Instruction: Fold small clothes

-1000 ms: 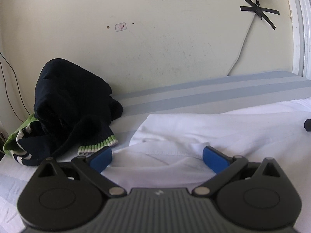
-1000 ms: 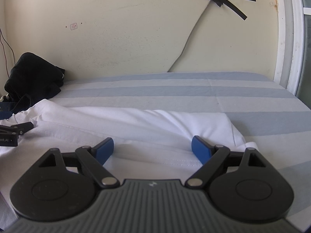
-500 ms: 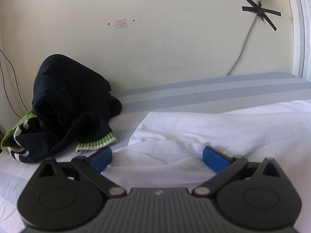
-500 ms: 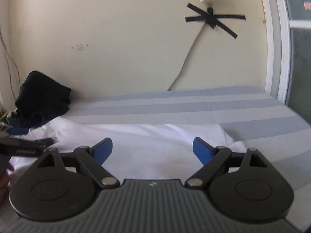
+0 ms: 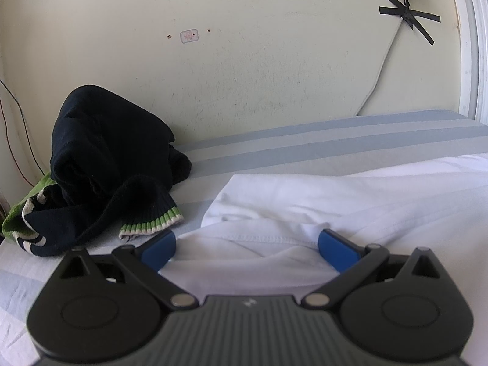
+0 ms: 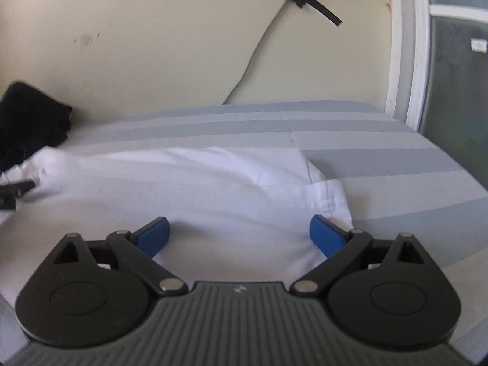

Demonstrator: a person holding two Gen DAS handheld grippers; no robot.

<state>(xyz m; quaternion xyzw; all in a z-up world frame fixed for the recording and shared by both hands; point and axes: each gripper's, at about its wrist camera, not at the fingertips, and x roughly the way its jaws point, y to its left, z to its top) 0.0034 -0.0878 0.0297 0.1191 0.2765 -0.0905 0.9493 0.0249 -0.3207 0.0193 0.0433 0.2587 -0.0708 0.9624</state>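
We are spreading the right gripper (image 6: 239, 233) jaws wider, nothing pinched; the left gripper (image 5: 247, 248) jaws are standing spread too. Both are angling down over the white shirt (image 6: 189, 189) lying on the striped bed (image 6: 381, 164). We should be catching matching hem corners cleanly, ignoring the dark sweater (image 5: 103, 158).
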